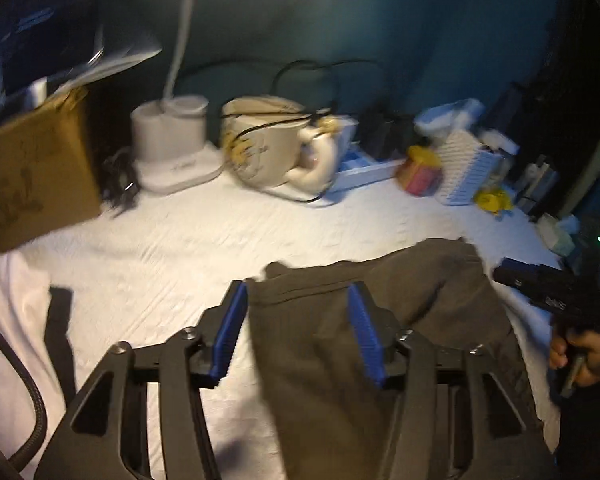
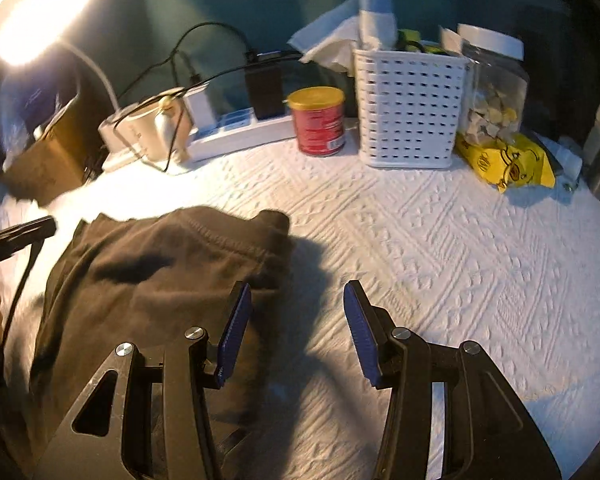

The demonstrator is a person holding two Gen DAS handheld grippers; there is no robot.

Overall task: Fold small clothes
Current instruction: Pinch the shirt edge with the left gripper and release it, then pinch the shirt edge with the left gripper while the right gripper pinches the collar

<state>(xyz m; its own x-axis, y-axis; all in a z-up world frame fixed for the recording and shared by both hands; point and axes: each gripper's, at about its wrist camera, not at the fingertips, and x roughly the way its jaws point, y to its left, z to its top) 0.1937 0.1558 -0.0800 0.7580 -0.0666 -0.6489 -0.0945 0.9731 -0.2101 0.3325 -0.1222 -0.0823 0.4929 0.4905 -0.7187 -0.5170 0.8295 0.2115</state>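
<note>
A dark brown garment point(image 1: 364, 300) lies on the white quilted cloth point(image 1: 180, 248). My left gripper point(image 1: 298, 300) is open, its blue pads astride the garment's left edge. In the right wrist view the same garment point(image 2: 152, 272) lies at the left. My right gripper point(image 2: 296, 300) is open over the garment's right edge, its left pad point(image 2: 234, 332) above the fabric, its right pad point(image 2: 362, 340) above bare cloth. The right gripper also shows in the left wrist view point(image 1: 556, 292), held in a hand at the right.
Along the back wall stand a lamp base point(image 1: 172, 148), a cream mug point(image 1: 268, 144), a power strip point(image 2: 244, 128), a red can point(image 2: 320, 120), a white basket point(image 2: 408, 108), a jar point(image 2: 496, 84) and a yellow packet point(image 2: 504, 160). A cardboard box point(image 1: 32, 172) sits at left.
</note>
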